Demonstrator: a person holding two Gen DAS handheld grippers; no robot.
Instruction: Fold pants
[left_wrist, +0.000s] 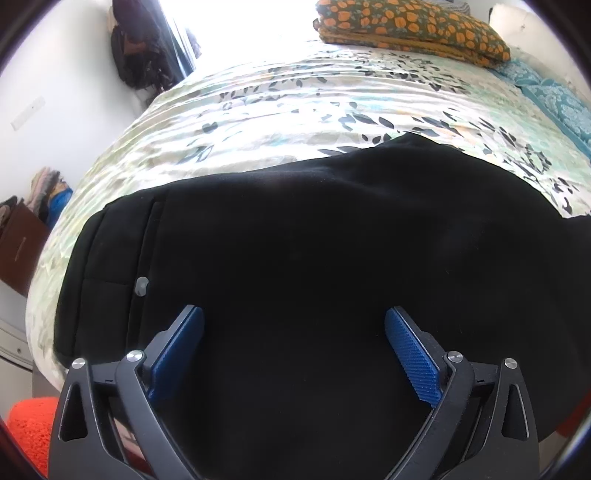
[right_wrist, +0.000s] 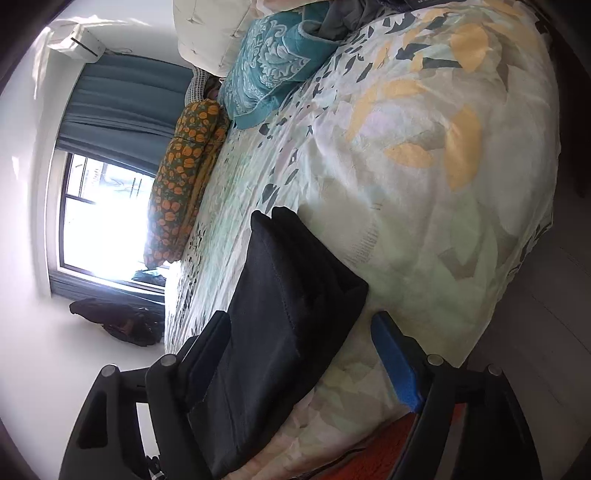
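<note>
On the leaf-printed pale bedspread (left_wrist: 280, 110) the black fabric pants (left_wrist: 314, 240) lie flat near the bed's near edge, and I see them from both wrists. From the left wrist view they fill most of the lower picture, with a seam and a small grey button (left_wrist: 141, 286) toward the left end. My left gripper (left_wrist: 293, 336) hovers over them with its blue ribbed pads spread wide and nothing pinched between them. From the right wrist view, which is rolled on its side, my right gripper (right_wrist: 301, 350) also stands parted; a folded end of the pants sits in the gap, lying against the dark left finger (right_wrist: 210, 354), while the blue-padded finger (right_wrist: 393, 362) is apart from the cloth. I think the pads are not pressing, though the left finger's contact is hard to judge.

I see no containers on the bed. At the headboard end lie an orange-flowered folded quilt (left_wrist: 410, 29) and a teal patterned blanket (right_wrist: 269, 66). The pants' right end runs out of the left picture. An orange textured rug (left_wrist: 29, 432) shows at the bottom corner, cut off by the rim.
</note>
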